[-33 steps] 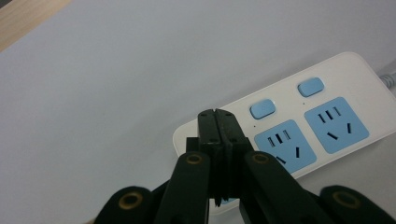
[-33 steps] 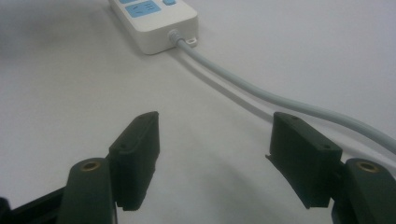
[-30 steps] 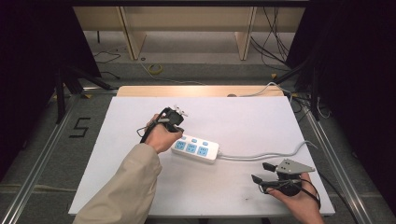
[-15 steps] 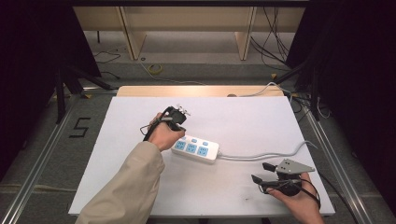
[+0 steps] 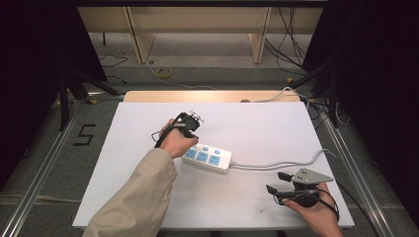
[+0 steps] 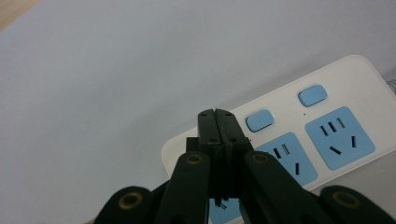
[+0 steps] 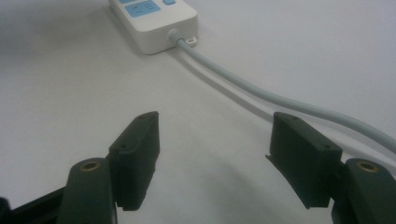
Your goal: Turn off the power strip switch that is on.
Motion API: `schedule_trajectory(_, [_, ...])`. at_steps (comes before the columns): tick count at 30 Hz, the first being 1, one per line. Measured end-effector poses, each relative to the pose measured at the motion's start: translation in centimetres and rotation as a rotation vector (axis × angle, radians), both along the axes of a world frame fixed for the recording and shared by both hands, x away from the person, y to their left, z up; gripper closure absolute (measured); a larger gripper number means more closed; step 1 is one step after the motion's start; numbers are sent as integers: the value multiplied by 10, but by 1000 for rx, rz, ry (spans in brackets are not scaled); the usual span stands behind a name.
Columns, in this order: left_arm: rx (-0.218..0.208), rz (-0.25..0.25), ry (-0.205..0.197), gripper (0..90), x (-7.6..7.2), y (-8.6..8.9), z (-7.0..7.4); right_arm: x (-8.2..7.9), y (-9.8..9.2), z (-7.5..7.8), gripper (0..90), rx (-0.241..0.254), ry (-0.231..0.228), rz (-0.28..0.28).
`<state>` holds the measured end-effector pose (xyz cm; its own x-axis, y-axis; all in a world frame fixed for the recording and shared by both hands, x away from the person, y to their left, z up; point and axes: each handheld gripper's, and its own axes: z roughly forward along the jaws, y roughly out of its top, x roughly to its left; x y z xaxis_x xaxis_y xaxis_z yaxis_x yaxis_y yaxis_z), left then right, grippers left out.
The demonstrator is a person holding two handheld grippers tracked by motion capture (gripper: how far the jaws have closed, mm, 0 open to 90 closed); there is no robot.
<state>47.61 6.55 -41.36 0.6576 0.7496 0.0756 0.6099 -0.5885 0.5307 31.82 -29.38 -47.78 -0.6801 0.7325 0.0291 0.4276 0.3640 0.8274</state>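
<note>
I see a broad white rectangular table top (image 5: 247, 123) under both tools. On it lies one white plastic power strip with blue socket faces (image 5: 207, 158), right under my left gripper (image 6: 218, 122) and well ahead of my right gripper (image 7: 212, 149), off towards the far left of its jaws. The strip's long axis runs crosswise before my left gripper and points roughly along the line from one gripper to the other.

From the strip's near end one grey round power cable (image 7: 280, 100) leaves and passes just beyond the right gripper's tips, slanting from far left to near right.

I count three blue sockets in the high view; the left gripper view shows two of them fully and a bit of the third, plus two blue rocker switches (image 6: 259, 120), with the nearer switch just beside the tips.

My left gripper has its jaws pressed together with nothing between them, the tips over the strip's top face; I cannot tell whether they touch it. My right gripper stands wide apart and empty, low over the bare table.

My left hand (image 5: 178, 140) is clearly the nearer one, so I judge that a switch press falls to it.
</note>
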Motion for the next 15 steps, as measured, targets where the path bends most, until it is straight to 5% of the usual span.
schedule_trajectory(15, [27, 7, 18, 900, 5, -4, -5, 0, 0, 0, 342, -2, 0, 1])
